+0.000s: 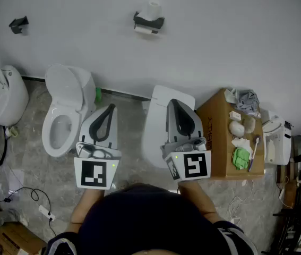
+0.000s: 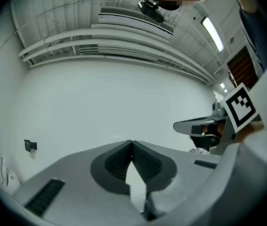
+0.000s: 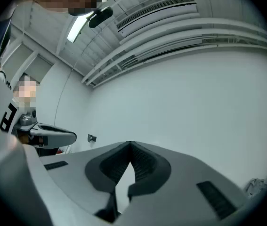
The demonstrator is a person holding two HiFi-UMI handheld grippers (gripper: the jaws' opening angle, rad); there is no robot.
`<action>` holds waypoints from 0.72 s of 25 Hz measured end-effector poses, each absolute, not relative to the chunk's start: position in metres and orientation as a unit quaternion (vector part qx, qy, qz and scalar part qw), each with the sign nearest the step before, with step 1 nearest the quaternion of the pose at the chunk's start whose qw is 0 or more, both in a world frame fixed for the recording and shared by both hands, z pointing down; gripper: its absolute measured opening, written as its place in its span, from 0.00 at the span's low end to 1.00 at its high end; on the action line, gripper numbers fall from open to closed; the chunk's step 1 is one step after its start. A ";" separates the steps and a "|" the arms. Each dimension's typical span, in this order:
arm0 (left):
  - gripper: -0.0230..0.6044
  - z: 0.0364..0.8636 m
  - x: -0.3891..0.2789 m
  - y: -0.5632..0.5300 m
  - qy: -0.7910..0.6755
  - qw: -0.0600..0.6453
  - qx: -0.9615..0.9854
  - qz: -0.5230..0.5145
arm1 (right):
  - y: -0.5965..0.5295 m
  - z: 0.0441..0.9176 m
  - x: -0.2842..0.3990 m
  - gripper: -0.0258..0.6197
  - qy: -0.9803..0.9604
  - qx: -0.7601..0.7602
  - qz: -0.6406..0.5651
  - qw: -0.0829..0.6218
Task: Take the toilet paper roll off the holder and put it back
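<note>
The white toilet paper roll (image 1: 152,9) is on the small black wall-mounted holder (image 1: 149,21), high on the plain white wall (image 1: 235,31). More white shows just under the bracket. It is too small to tell whether that is a loose tail or a second roll, or to read the roll's long axis firmly, though it looks to stand upright against the wall. Both tools are well apart from it, lower down and pointing toward the wall. The left gripper (image 1: 111,108) has its ribbed dark jaws closed tip to tip with nothing between them, and the right gripper (image 1: 172,103) is likewise closed and empty. The roll lies ahead of and between the two, a little nearer the right gripper's line, so the right hand looks the more natural one to reach forward and up, opening first. In the right gripper view a small dark fitting (image 3: 92,138) on the wall, left of the jaws, is probably that holder. Beyond are a white toilet (image 1: 65,108) to the left and a brown cardboard box (image 1: 218,142) to the right.
</note>
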State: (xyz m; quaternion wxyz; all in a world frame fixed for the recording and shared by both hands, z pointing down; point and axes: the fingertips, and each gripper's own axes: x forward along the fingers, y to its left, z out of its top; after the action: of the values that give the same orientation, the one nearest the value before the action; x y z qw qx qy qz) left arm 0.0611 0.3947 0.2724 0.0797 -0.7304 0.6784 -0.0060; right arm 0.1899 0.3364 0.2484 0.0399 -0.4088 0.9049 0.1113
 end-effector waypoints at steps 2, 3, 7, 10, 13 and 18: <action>0.03 0.272 0.077 0.393 0.680 0.084 -0.728 -0.008 | 0.334 0.251 0.206 0.06 0.907 -0.407 0.100 0.049; 0.03 0.273 0.085 0.392 0.680 0.085 -0.728 -0.009 | 0.333 0.252 0.215 0.06 0.908 -0.406 0.093 0.054; 0.03 0.280 0.112 0.389 0.678 0.076 -0.731 -0.003 | 0.327 0.259 0.238 0.06 0.910 -0.400 0.080 0.069; 0.03 0.287 0.115 0.388 0.681 0.068 -0.729 -0.008 | 0.323 0.263 0.241 0.07 0.911 -0.399 0.076 0.072; 0.03 0.290 0.109 0.383 0.684 0.068 -0.726 -0.012 | 0.318 0.266 0.237 0.07 0.912 -0.396 0.072 0.077; 0.03 0.298 0.085 0.358 0.684 0.070 -0.726 -0.008 | 0.297 0.272 0.213 0.17 0.915 -0.389 0.073 0.073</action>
State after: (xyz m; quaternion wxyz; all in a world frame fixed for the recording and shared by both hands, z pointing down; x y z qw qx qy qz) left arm 0.0855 0.3581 0.2976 0.0698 -0.7261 0.6840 -0.0076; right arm 0.2133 0.2970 0.2715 0.0734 -0.3894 0.9152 0.0728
